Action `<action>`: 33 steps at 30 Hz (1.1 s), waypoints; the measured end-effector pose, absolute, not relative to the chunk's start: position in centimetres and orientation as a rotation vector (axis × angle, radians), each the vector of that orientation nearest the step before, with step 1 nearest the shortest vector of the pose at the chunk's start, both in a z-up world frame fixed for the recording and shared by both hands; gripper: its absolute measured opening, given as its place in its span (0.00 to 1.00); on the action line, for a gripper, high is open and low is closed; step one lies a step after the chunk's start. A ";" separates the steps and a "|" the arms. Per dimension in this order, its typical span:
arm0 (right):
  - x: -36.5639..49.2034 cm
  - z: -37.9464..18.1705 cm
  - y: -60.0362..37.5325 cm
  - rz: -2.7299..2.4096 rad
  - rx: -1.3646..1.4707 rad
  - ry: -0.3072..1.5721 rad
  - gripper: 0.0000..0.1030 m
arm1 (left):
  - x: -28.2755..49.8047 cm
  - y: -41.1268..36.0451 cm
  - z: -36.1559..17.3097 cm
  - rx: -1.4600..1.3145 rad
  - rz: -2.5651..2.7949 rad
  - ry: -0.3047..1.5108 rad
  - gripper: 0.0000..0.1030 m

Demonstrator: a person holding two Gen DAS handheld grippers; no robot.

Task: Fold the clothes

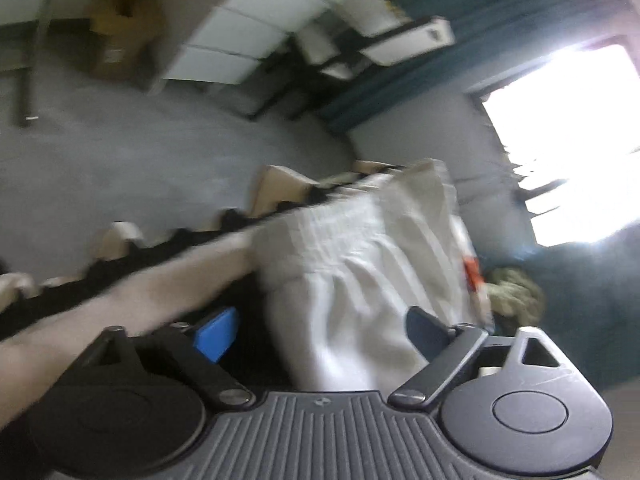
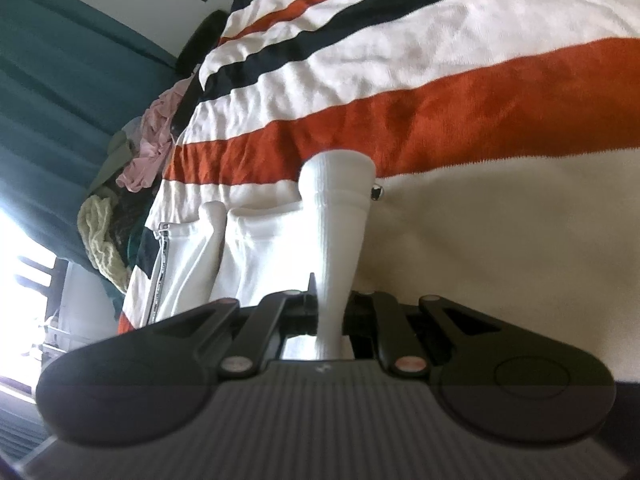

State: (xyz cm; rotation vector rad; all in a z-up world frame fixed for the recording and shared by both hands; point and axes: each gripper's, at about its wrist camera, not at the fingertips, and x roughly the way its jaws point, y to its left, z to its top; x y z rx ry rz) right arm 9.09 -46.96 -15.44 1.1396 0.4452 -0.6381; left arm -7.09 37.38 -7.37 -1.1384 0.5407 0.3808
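Ahead of the left tool, a grey floor [image 1: 120,152] and a glaring window [image 1: 568,128]; teal curtains [image 2: 60,72] hang left of the right tool.

no readable text, labels or numbers

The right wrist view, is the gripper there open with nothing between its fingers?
No, the right gripper is shut on white garment fabric bunched between its fingers.
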 end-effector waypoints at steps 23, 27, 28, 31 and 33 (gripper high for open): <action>7.6 -13.6 -46.4 -0.591 1.133 0.316 0.06 | -4.3 37.5 -8.8 -1.284 0.395 0.525 0.10; 6.9 -12.5 -46.3 -0.589 1.154 0.274 0.06 | -4.3 37.2 -6.5 -1.211 0.369 0.466 0.08; 6.9 -11.9 -46.4 -0.590 1.141 0.257 0.05 | -4.2 37.3 -5.6 -1.195 0.350 0.449 0.08; 7.0 -10.1 -46.7 -0.592 1.099 0.206 0.05 | -3.3 37.6 -2.9 -1.165 0.303 0.400 0.07; 8.3 -8.8 -46.7 -0.572 1.054 0.186 0.05 | -2.0 37.8 -1.0 -1.160 0.279 0.364 0.07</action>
